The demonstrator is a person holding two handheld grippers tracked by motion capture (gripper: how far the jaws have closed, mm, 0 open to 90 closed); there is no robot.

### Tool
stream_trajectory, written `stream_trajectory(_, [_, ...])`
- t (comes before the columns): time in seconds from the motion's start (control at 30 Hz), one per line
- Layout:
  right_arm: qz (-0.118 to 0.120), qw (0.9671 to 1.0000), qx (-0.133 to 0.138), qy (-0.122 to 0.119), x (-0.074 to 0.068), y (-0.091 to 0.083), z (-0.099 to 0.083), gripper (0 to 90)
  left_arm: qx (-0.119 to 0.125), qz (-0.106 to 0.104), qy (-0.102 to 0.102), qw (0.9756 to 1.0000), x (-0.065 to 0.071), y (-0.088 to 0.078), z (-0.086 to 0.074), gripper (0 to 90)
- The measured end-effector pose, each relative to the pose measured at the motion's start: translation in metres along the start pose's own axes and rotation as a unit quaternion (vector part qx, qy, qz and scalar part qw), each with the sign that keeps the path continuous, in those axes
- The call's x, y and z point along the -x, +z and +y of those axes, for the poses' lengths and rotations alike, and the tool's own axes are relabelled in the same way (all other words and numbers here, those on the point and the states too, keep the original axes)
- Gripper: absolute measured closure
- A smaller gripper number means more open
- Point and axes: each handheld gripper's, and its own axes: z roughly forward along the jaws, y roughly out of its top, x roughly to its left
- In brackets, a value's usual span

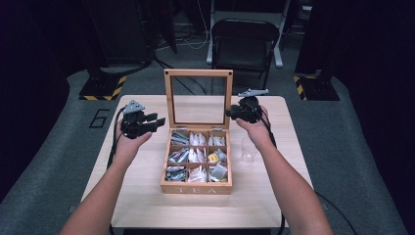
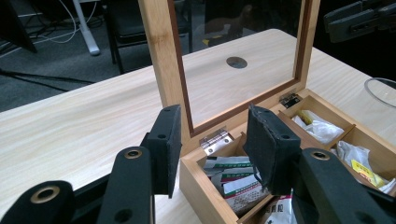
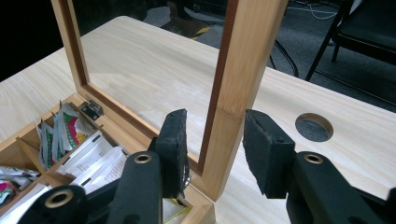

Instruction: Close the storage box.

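Tea box (image 1: 196, 188) on counter (image 1: 142, 200), lid (image 1: 198, 73) upright, compartments holding tea bags (image 1: 195, 174); left claw (image 1: 159, 121) released, right claw (image 1: 228, 113) released astride the lid's edge.

black chair (image 1: 244, 41) (behind table (image 1: 142, 196)), glass cup (image 1: 248, 149)

The left gripper (image 2: 212, 149) has its jaws parted, with nothing between the black pads (image 2: 271, 147). Beyond them stands the wooden tea box (image 2: 205, 179), its glass-paned lid (image 2: 161, 56) raised upright on two metal hinges (image 2: 215, 140). The nearest compartment holds printed tea sachets (image 2: 236, 179); compartments to the right hold white packets (image 2: 322, 128). The box rests on a light wooden table (image 2: 70, 126) with a round cable hole (image 2: 236, 62). The other gripper (image 2: 359, 18) shows at upper right. A clear glass rim (image 2: 380, 91) sits at the right edge.
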Motion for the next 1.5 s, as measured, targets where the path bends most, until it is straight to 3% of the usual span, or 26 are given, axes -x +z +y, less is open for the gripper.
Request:
stream_trajectory(0.3, [0.007,0.9993,0.012,-0.036,-0.019,-0.027,-0.003,57.2,0.001,-0.002,0.002,1.0000,0.004,-0.007,0.001,53.0])
stream_trajectory(0.53, [0.014,0.9988,0.012,-0.045,-0.028,-0.040,-0.013,53.3,0.001,-0.002,0.002,1.0000,0.007,-0.012,-0.003,50.5])
stream_trajectory(0.6, [0.022,0.9989,0.008,-0.041,-0.032,-0.046,-0.018,48.0,0.001,0.001,-0.001,1.0000,0.007,-0.013,-0.006,48.8])
stream_trajectory(0.7, [0.025,0.9991,0.007,-0.034,-0.034,-0.048,-0.020,43.8,0.003,0.000,-0.006,1.0000,0.006,-0.013,-0.009,47.3])
stream_trajectory(0.83, [0.036,0.9983,0.010,-0.044,-0.042,-0.053,-0.027,38.8,-0.002,0.003,-0.006,1.0000,0.006,-0.016,-0.012,43.6])
stream_trajectory(1.27, [0.043,0.9966,0.008,-0.070,-0.059,-0.058,-0.045,38.6,0.006,-0.003,-0.003,1.0000,0.014,-0.025,-0.017,42.1])
stream_trajectory(1.5, [0.057,0.9970,0.015,-0.050,-0.062,-0.059,-0.054,35.8,0.004,-0.010,-0.002,0.9999,0.017,-0.028,-0.020,42.1])
